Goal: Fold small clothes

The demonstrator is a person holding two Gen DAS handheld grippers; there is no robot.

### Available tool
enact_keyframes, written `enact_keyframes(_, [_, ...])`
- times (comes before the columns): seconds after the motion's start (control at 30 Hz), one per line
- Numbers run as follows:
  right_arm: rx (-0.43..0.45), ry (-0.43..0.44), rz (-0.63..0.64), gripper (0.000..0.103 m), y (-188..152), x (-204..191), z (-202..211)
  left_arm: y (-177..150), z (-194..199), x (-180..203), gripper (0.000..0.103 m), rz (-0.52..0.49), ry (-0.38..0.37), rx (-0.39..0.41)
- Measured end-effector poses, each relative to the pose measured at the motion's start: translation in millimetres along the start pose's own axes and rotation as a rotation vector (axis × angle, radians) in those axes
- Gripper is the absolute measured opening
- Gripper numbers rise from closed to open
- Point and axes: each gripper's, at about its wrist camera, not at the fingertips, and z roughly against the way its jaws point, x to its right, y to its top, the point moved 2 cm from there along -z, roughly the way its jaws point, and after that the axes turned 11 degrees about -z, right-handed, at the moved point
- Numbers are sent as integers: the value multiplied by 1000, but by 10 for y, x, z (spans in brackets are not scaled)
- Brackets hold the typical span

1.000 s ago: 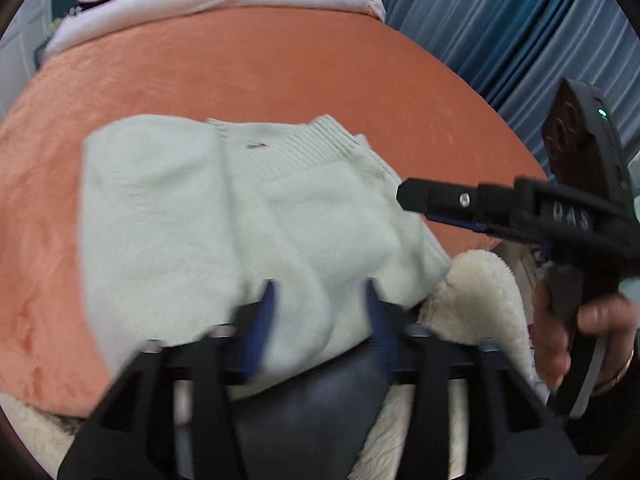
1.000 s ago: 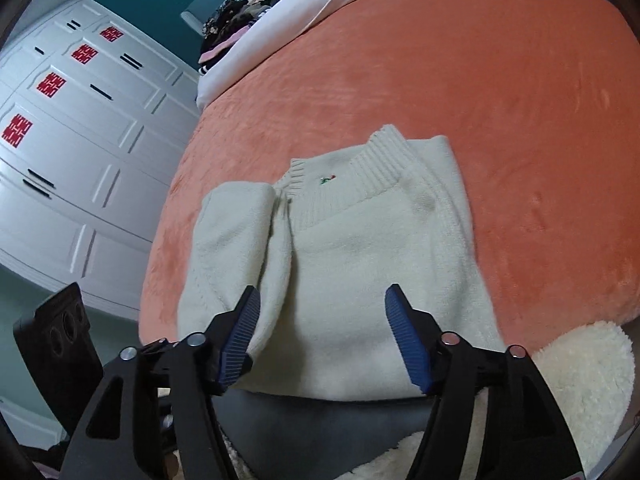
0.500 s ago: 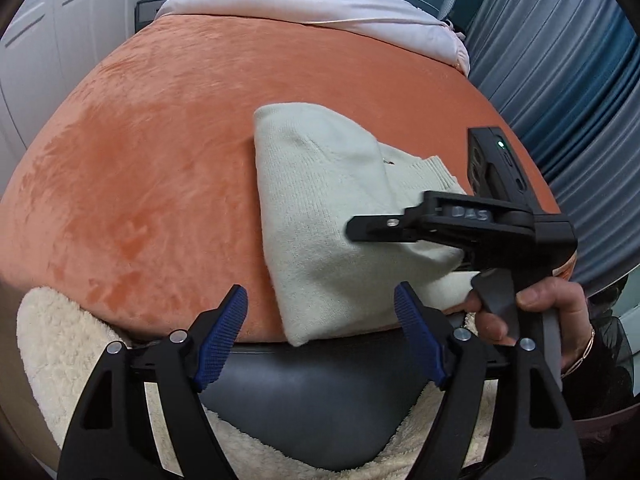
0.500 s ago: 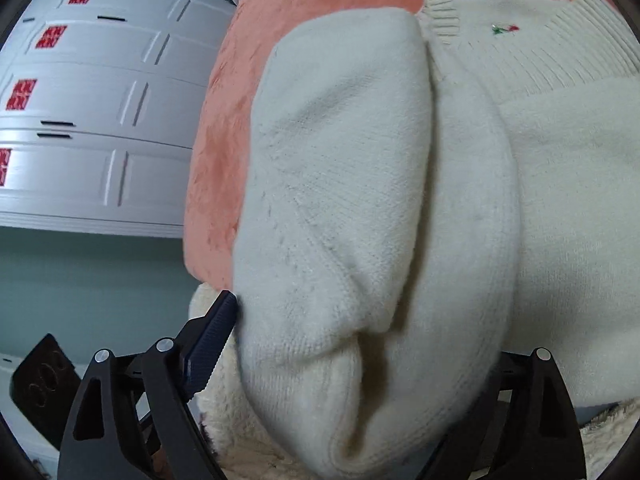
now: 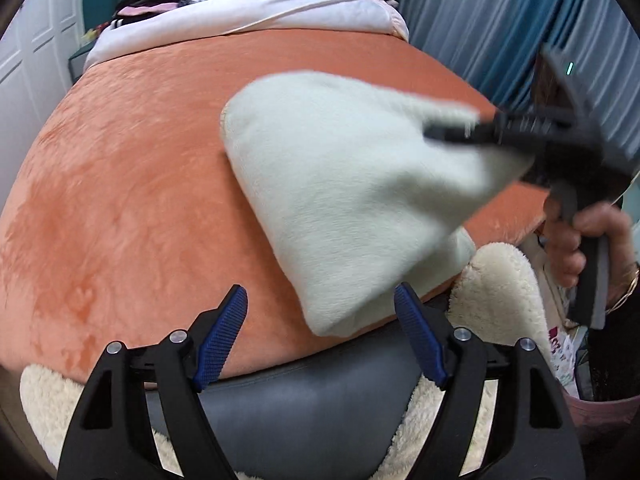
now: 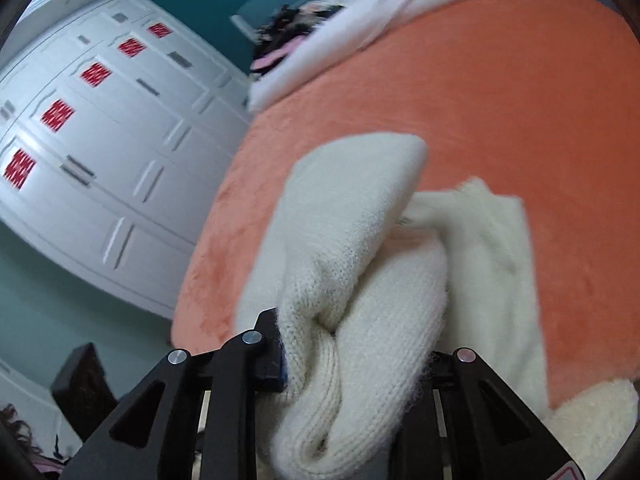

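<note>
The right gripper [image 6: 352, 364] is closing its jaws on a thick bunch of the cream knit sweater [image 5: 340, 200], and in the right wrist view the wool is already packed between the two black arms, with the rest of the garment trailing away toward 1 o'clock across the orange blanket [image 6: 520, 100]. In the left wrist view the same sweater is hanging as a folded wedge, its high corner being carried at 3 o'clock by that blurred gripper in the person's hand [image 5: 576, 240], its low corner sagging toward 6 o'clock over the near edge of the bed. The left gripper [image 5: 320, 336] is standing with its blue pads [image 5: 220, 340] wide apart and nothing between them; that low corner is lying just beyond and between the tips, not pinched. To do this fold well, the right side is probably needing to hold every bunched layer rather than only the outer one, since a slipping inner layer would spoil the crease. The free gripper looks best used on the sagging corner at 6 o'clock, taking it so both ends travel level. The likely risk is the garment dragging off the bed edge onto the fluffy white throw [image 5: 496, 292] at 4 o'clock.
</note>
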Motion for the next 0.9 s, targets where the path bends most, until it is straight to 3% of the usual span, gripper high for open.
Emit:
enact_keyframes(0.1, [-63, -139, -174, 21, -123, 915, -284, 43, -315, 133, 74, -53, 4, -46])
enact_keyframes(0.13, [-62, -93, -229, 22, -165, 1050, -308, 37, -421, 180, 74, -74, 8, -78])
enact_keyframes(0.23, [-63, 23, -306, 25, -184, 1040, -255, -3, -505, 308, 74, -121, -2, -115])
enact_keyframes(0.33, [-69, -13, -257, 32, -133, 866, -262, -26, -447, 358, 83, -140, -24, -93])
enact_keyframes(0.43, [-64, -5, -231, 39, -64, 743, -305, -60, -575, 315, 82, -119, -7, -146])
enact_keyframes(0.5, [-61, -20, -213, 24, -37, 710, -354, -99, -685, 264, 76, -90, 5, -176])
enact_keyframes(0.57, [-18, 13, -174, 22, -51, 547, -246, -145, -800, 198, 63, -61, 50, -235])
enact_keyframes(0.67, [73, 140, -111, 21, -41, 356, 190, -205, -873, 94, 61, 1, 69, -273])
enact_keyframes(0.77, [94, 24, -74, 21, -92, 411, 184, -213, -866, 102, 61, 1, 97, -275])
enact_keyframes(0.87, [-33, -64, -193, 22, -160, 907, -254, -273, -929, 105, 61, 7, 102, -316])
enact_keyframes(0.9, [-58, -53, -231, 22, -200, 992, -333, -311, -957, 97, 60, 12, 102, -335])
